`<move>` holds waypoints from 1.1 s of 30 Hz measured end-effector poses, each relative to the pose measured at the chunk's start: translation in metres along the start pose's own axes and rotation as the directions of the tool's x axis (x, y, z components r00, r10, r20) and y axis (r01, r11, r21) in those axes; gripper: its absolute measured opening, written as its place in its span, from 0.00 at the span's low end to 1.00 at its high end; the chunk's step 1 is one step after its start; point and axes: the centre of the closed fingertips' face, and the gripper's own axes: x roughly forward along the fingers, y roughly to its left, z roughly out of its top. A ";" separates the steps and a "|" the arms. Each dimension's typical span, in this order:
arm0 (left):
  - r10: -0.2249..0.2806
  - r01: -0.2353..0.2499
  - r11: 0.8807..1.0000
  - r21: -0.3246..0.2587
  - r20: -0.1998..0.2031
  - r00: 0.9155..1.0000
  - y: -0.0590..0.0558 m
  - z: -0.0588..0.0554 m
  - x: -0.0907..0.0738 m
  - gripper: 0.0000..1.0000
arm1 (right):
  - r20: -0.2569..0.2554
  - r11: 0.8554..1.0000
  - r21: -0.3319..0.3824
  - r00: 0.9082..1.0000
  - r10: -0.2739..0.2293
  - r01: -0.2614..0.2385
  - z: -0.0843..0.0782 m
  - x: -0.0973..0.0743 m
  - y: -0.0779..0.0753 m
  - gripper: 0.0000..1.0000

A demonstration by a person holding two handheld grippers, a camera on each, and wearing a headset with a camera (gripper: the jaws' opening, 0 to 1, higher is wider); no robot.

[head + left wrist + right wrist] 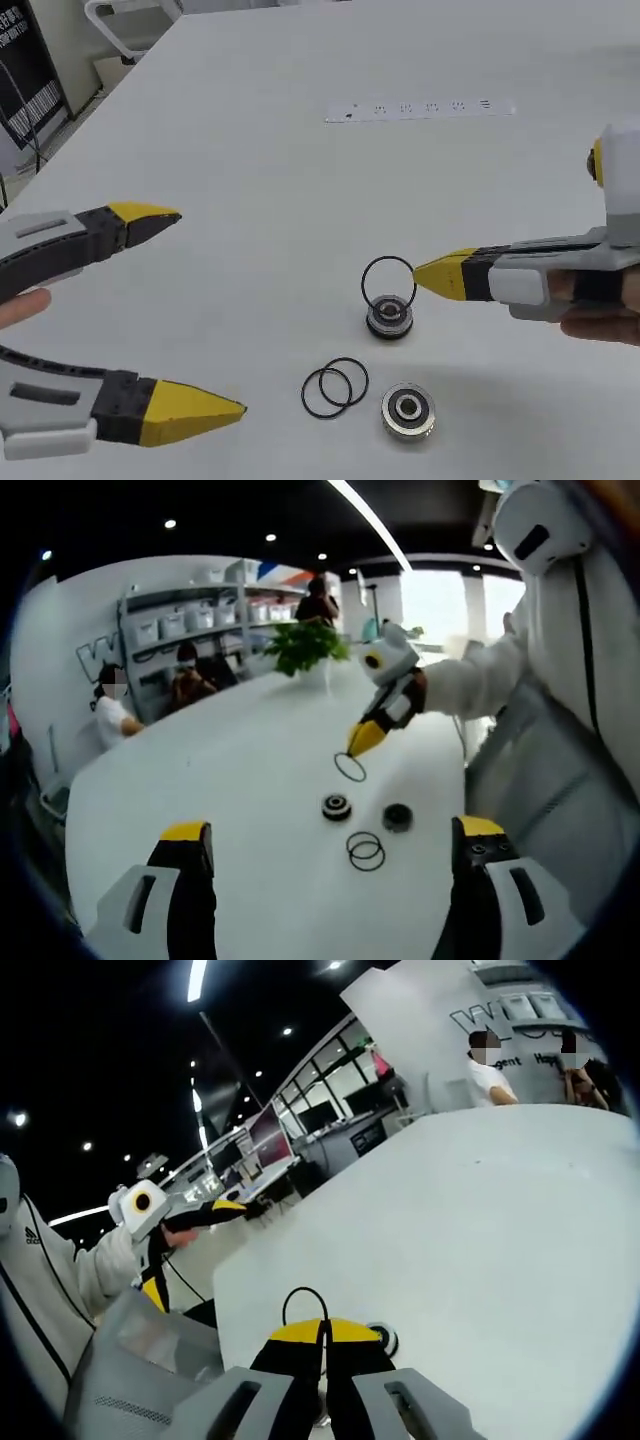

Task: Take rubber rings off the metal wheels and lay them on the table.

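Observation:
My right gripper (420,276) is shut on a thin black rubber ring (388,282) and holds it upright over a metal wheel (389,318). In the left gripper view the ring (350,768) hangs clear of that wheel (336,807). A second wheel (407,410) lies nearer me, and two loose rings (335,386) overlap flat on the table beside it. My left gripper (208,312) hovers open at the left, well away from the parts, with nothing between its jaws. In the right gripper view the shut gripper (322,1332) pinches the ring (297,1301), with the wheel (384,1338) just past it.
A white power strip (420,108) lies far back on the white table (250,150). A chair (125,25) stands beyond the far left corner. A potted plant (305,645) sits at the table's far end, with people and shelves behind it.

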 end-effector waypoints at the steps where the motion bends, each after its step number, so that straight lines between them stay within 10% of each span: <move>1: 0.006 -0.006 1.000 -0.002 0.000 1.000 0.000 -0.002 -0.002 1.00 | -0.007 1.000 -0.003 1.000 0.004 -0.004 -0.001 0.002 0.002 0.00; 19: 0.092 -0.095 0.988 -0.124 -0.035 0.995 -0.007 -0.041 -0.029 1.00 | -0.189 0.997 -0.021 0.979 0.073 -0.078 -0.038 0.055 0.013 0.00; 33: 0.121 -0.126 0.979 -0.159 -0.037 0.992 -0.006 -0.047 -0.033 1.00 | -0.268 1.000 -0.015 0.963 0.018 -0.022 -0.063 0.071 0.000 0.00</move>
